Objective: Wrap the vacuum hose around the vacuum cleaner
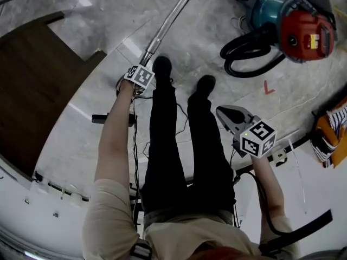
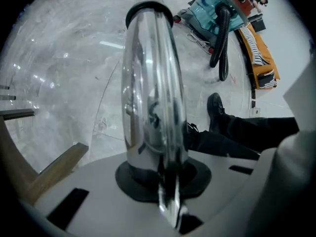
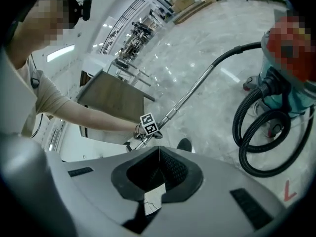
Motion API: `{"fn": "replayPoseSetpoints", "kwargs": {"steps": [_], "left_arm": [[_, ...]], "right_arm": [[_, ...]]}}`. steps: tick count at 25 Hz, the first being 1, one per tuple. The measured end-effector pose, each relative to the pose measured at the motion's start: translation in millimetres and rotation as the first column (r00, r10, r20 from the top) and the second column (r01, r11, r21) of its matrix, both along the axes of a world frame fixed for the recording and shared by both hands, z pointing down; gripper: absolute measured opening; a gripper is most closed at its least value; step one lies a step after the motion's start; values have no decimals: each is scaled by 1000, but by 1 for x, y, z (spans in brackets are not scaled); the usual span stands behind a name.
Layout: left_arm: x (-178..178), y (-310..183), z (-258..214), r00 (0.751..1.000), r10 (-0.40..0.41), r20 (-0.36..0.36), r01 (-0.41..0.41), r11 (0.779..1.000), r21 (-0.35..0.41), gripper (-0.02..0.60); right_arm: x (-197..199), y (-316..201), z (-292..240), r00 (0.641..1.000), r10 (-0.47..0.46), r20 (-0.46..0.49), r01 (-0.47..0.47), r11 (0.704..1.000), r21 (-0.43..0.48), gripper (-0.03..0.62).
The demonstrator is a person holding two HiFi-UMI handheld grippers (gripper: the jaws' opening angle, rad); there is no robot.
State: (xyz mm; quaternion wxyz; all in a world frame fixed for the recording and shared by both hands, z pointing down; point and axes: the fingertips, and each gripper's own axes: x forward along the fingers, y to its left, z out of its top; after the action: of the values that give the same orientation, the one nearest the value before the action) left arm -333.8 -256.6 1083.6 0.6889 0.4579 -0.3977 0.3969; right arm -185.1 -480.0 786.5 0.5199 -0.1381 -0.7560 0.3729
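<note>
we note left gripper (image 2: 165, 181) clenched on the chrome wand (image 1: 169, 21); right gripper (image 3: 158, 168) pinched together, nothing in it. black hose (image 1: 246, 39) lies looped on the floor against the vacuum cleaner (image 1: 295, 23), ahead to our right.

The left claw (image 2: 165, 194) clamps a chrome tube (image 2: 150, 78); beyond stands the vacuum (image 2: 210, 11), its hose (image 2: 221, 43) looped.
</note>
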Motion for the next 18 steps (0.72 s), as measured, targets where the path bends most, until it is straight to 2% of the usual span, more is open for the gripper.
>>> {"fn": "replayPoseSetpoints", "kwargs": {"steps": [3, 6, 9, 18], "left_arm": [[9, -1, 38, 1000, -12, -8, 12, 1000, 9, 29], [18, 5, 67, 1000, -4, -27, 4, 1000, 5, 29], [13, 10, 94, 999, 7, -34, -7, 1000, 0, 29], [-46, 1, 140, 990, 62, 124, -65, 998, 20, 29]], "right_arm": [[15, 3, 31, 999, -23, -36, 22, 1000, -13, 6], [31, 8, 51, 996, -11, -93, 6, 999, -51, 6], [36, 11, 71, 993, -13, -115, 5, 998, -67, 6], [38, 21, 106, 989, -1, -149, -14, 995, -96, 6]]}}
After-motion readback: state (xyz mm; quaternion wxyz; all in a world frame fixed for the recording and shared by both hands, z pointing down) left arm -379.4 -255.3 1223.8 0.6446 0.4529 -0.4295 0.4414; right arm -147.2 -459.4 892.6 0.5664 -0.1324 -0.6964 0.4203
